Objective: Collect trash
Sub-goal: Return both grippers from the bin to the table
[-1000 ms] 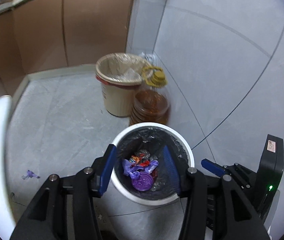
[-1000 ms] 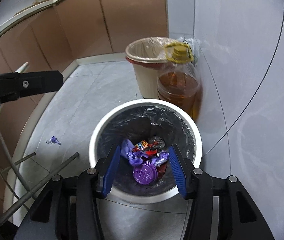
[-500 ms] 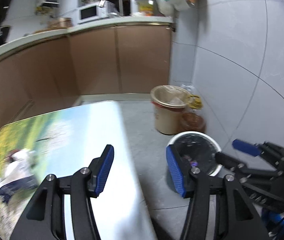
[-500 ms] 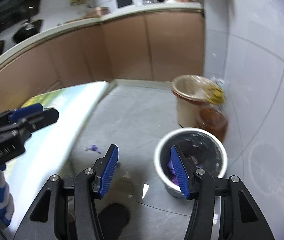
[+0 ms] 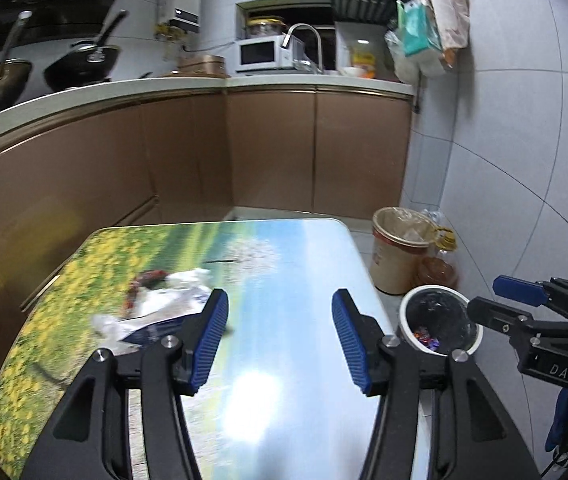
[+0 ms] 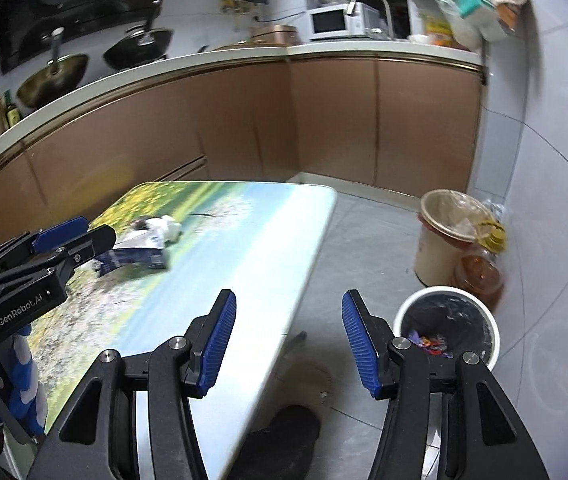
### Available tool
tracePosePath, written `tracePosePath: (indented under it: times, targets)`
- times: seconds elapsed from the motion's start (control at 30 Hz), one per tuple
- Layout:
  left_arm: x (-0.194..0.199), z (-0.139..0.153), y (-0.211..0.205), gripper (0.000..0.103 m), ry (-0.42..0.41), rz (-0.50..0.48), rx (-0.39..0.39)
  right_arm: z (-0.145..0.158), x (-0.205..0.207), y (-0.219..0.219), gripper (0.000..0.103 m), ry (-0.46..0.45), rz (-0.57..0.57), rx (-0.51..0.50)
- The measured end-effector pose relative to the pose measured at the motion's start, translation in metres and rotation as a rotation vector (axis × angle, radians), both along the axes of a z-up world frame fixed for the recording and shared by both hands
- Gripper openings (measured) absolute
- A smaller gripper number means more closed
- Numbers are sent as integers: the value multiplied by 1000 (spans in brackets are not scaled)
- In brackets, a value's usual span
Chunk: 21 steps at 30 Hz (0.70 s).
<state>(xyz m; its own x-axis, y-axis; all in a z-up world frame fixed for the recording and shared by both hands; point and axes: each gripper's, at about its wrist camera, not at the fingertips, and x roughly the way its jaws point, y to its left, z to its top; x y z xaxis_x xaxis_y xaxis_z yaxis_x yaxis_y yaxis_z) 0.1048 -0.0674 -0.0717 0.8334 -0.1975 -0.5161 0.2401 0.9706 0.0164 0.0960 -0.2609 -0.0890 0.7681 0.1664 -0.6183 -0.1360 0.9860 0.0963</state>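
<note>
A white bin with a black liner (image 5: 440, 322) stands on the floor right of the table and holds colourful wrappers (image 6: 430, 342). It also shows in the right wrist view (image 6: 446, 326). A crumpled white and blue wrapper (image 5: 160, 310) lies on the picture-printed table (image 5: 284, 264); it also shows in the right wrist view (image 6: 140, 246). My left gripper (image 5: 280, 336) is open and empty above the table, just right of the wrapper. My right gripper (image 6: 288, 336) is open and empty over the table's right edge, left of the bin.
A beige lined bucket (image 5: 396, 252) and an oil jug (image 6: 482, 268) stand by the tiled wall behind the bin. Brown cabinets (image 5: 276, 152) with a counter run behind the table. A dark shoe (image 6: 284, 438) is on the floor.
Both grippers have lifted from directly over the bin and swung left. They now face the table and the wrapper, and the bin has dropped to the lower right.
</note>
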Motion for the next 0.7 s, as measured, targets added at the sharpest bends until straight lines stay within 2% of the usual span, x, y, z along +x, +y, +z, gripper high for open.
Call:
tracePosePath:
  times: [0.47, 0.7]
  targets:
    - [-34, 9, 75, 52, -18, 92, -25, 26, -17, 71, 55, -26, 113, -58]
    - [-29, 3, 112, 60, -10, 139, -47, 31, -8, 94, 55, -21, 145, -68]
